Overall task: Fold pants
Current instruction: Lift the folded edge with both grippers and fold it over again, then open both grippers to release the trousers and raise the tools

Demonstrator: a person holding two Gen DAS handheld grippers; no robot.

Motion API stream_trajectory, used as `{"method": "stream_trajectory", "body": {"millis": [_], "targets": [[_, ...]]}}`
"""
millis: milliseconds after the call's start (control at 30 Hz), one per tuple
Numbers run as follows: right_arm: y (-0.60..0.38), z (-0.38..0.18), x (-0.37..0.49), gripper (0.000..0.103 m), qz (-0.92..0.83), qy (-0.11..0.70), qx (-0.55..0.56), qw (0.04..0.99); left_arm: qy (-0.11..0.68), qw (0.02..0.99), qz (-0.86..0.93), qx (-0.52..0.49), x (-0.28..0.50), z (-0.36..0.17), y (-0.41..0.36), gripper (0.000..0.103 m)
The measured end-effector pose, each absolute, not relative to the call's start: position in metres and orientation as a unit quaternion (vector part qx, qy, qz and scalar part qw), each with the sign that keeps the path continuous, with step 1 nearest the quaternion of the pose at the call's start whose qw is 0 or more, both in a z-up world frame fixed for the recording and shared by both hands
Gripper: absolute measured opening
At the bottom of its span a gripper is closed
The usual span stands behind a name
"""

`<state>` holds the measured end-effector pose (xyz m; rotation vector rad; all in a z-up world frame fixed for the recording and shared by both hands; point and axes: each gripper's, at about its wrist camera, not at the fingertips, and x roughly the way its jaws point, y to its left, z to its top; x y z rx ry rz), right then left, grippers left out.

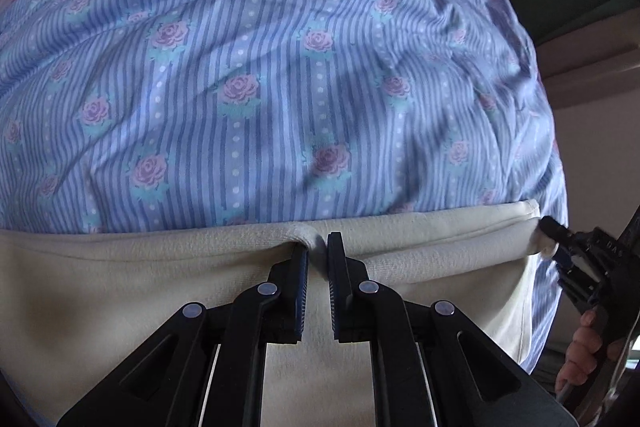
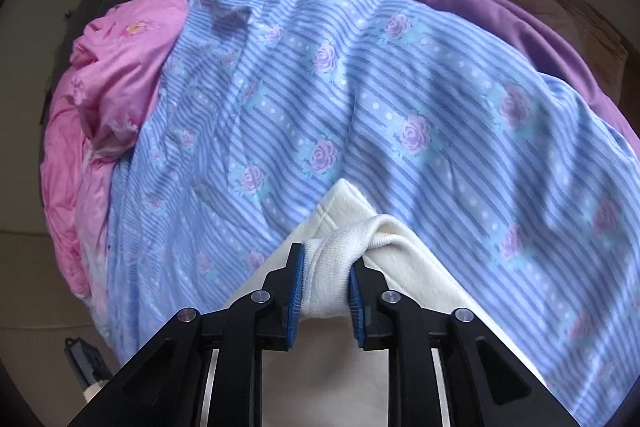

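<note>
Cream pants (image 1: 420, 247) lie on a blue striped floral bedsheet (image 1: 280, 87). My left gripper (image 1: 318, 247) is shut on a pinch of the pants' far edge near its middle. My right gripper (image 2: 326, 259) is shut on a bunched ribbed corner of the pants (image 2: 340, 251). In the left wrist view the right gripper (image 1: 554, 231) shows at the right end of that same edge, holding the corner. The pants stretch between both grippers and run back under them.
A pink quilt (image 2: 108, 95) lies bunched at the sheet's left. A purple sheet (image 2: 500, 11) edges the far side. The bed's edge drops off on the right in the left wrist view, near a beige wall (image 1: 600, 131).
</note>
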<state>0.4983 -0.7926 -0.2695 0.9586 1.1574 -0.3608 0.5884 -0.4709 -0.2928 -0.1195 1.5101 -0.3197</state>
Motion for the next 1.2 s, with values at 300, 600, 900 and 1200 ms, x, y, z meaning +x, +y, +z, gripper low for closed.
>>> {"method": "stream_trajectory", "body": {"millis": [300,600,900,1200], "targets": [[-0.81,-0.214,0.497,0.052,-0.204,0.511,0.318,0.772,0.683,0.719,-0.13,-0.006,0.593,-0.289,-0.49,0.011],[-0.79,-0.22,0.473,0.052,-0.164,0.543,0.254,0.783,0.598,0.778,-0.191,0.03,0.609,-0.234,-0.525,0.037],[-0.788,-0.227,0.383,0.052,-0.192,0.537,0.284,0.771,0.602,0.735,-0.31,0.03,0.542,-0.215,-0.547,0.04],[-0.785,-0.247,0.308,0.052,-0.197,0.529,0.321,0.76,0.616,0.709,-0.332,0.09,0.447,-0.248,-0.558,0.043]]}}
